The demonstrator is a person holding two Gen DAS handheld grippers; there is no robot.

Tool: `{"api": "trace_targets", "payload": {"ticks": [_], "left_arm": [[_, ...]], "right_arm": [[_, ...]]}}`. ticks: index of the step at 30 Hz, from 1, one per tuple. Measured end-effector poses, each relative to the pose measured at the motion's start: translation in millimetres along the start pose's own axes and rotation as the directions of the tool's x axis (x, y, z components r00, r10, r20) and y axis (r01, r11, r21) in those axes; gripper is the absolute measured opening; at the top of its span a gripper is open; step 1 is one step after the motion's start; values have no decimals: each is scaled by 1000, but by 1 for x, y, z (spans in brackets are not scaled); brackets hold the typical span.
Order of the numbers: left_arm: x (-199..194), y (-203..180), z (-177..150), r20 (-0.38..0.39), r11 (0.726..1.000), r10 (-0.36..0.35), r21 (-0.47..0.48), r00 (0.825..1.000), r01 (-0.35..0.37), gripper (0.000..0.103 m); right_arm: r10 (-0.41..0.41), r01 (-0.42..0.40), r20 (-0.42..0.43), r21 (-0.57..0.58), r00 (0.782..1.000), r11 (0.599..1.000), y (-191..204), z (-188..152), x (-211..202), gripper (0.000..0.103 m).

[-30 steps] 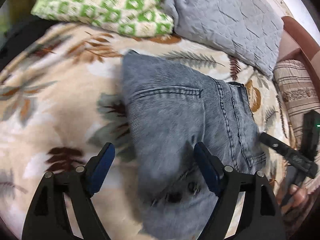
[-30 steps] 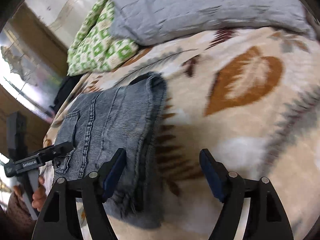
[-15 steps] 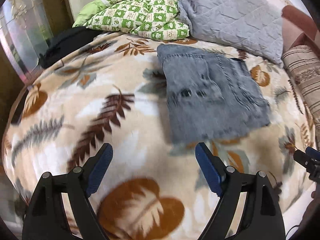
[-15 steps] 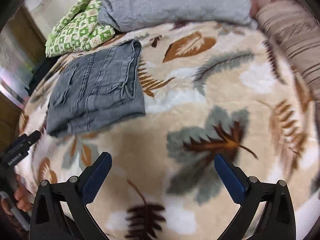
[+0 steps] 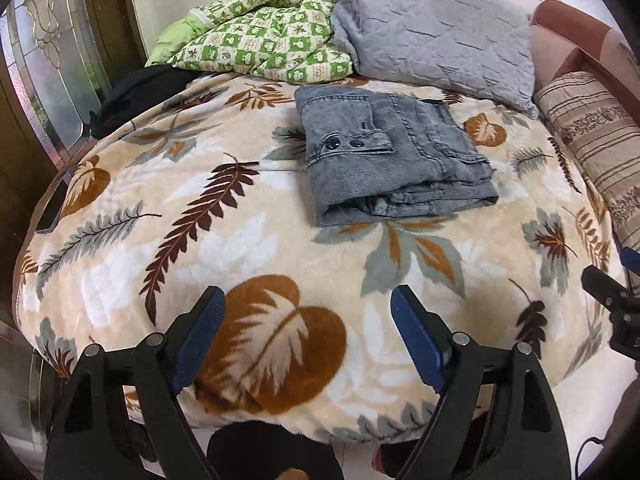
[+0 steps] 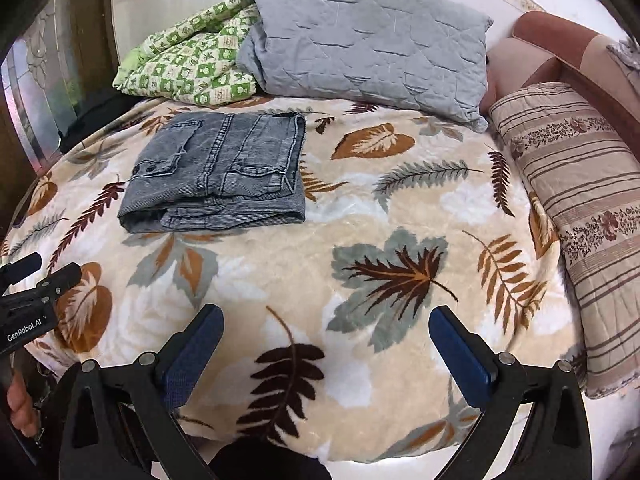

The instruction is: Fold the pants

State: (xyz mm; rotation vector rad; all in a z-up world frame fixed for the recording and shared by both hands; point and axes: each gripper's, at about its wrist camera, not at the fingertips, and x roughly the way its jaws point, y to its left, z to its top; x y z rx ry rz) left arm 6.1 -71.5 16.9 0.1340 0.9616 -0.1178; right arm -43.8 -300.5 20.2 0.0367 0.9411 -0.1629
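Pants point(image 5: 394, 164) lie folded in a compact grey bundle on the far half of the bed point(image 5: 280, 264), well ahead of both my grippers and touching neither. From my left gripper point(image 5: 308, 320) the bundle sits straight ahead and a little to the right; from my right gripper point(image 6: 326, 330) it lies ahead and clearly off to the left, so I judge the left the nearer. The bundle runs slightly longer across the bed than along my reach, its doubled edges facing me and a buttoned pocket flap on top.

Both sets of fingers point(image 5: 200, 334) stand spread wide with nothing between them. The denim looks thick and finely ribbed, with raised seams, stacked in several layers. Under it the blanket is plush, cream with brown and grey leaves. Behind sit a quilted grey pillow point(image 6: 368, 44) and a green checked quilt point(image 6: 192, 68); a striped bolster point(image 6: 580, 200) lies along the right. The fold looks finished to me.
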Motion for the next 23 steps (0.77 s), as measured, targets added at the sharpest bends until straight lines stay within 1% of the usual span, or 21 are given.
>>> {"api": "trace_targets", "payload": {"ticks": [4,9,12,16,20,21,23], "left_arm": [[-7,-3,-2,-9,999,-32,5,999,32,85],[-10,-9,-4,-16,998,-56,11,998,56,85],[-11,-13,-5,-19,998,-68,15,998,68,85],[-9,-17,-5,-47,995,-102,16,994,103,85],[-16,-24,-2,-28,991,-130,27,991,131,85],[-22,-26,0,-14,989,-145,28,989,145,85],[-30,-29,3,16,988,-152,39,988,151,85]], "right_arm": [[-12,13,5,-18,1000,1000,2,-7,-4,103],[-21,21,11,-37,1000,999,4,-14,-8,103],[-24,24,8,-35,1000,999,3,-16,-8,103],[-20,20,1,-20,1000,1000,-1,-17,-6,103],[-11,11,-7,-5,1000,1000,-5,-18,-3,103],[-10,10,-9,-6,1000,1000,-5,-19,-2,103],[-14,14,-9,-7,1000,1000,-5,-19,-2,103]]}}
